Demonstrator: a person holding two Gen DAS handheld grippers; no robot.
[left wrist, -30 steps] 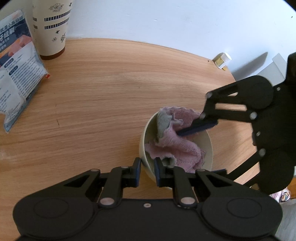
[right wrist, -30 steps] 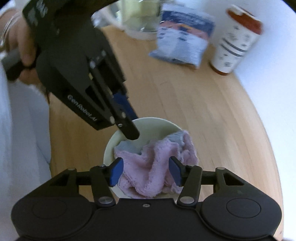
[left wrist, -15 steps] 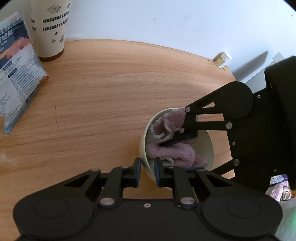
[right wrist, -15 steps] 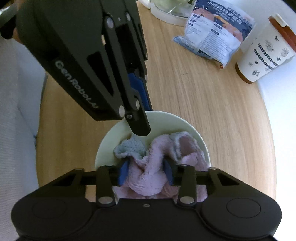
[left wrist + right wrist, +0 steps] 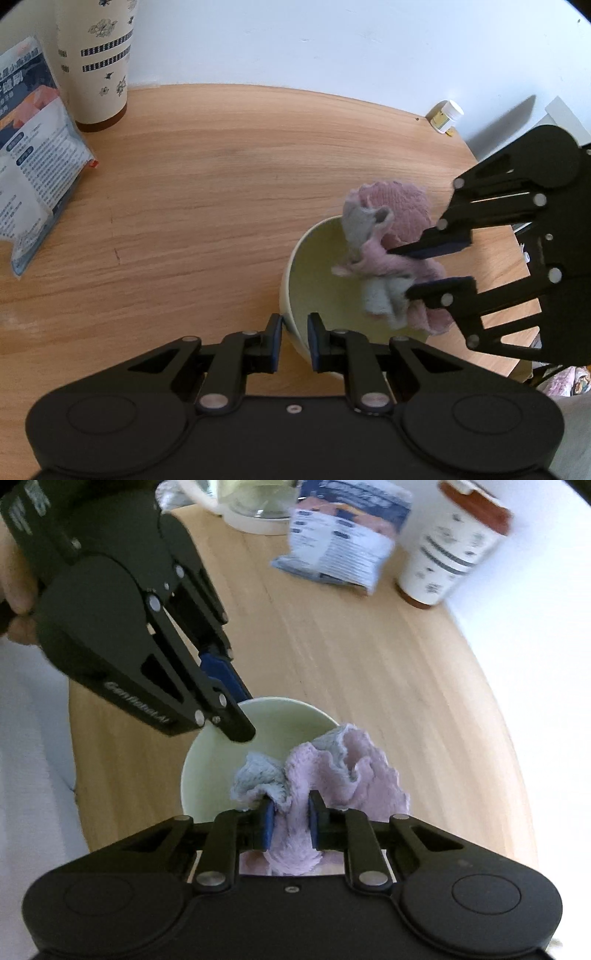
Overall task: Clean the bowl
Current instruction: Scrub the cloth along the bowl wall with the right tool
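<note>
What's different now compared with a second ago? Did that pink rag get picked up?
Yes. The right gripper, open over the cloth a second ago, has shut on it and lifted it partly out of the bowl, toward the far rim. The left gripper still pinches the bowl's near rim; bowl, paper cup and packet haven't moved.

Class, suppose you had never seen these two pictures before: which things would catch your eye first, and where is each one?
First, the crumpled pink and grey cloth, pinched by the right gripper over the far side of the pale round bowl. Next, the left gripper clamped on the bowl's near rim. Behind them, on the round wooden table, stand a patterned paper cup and a blue printed packet.
</note>
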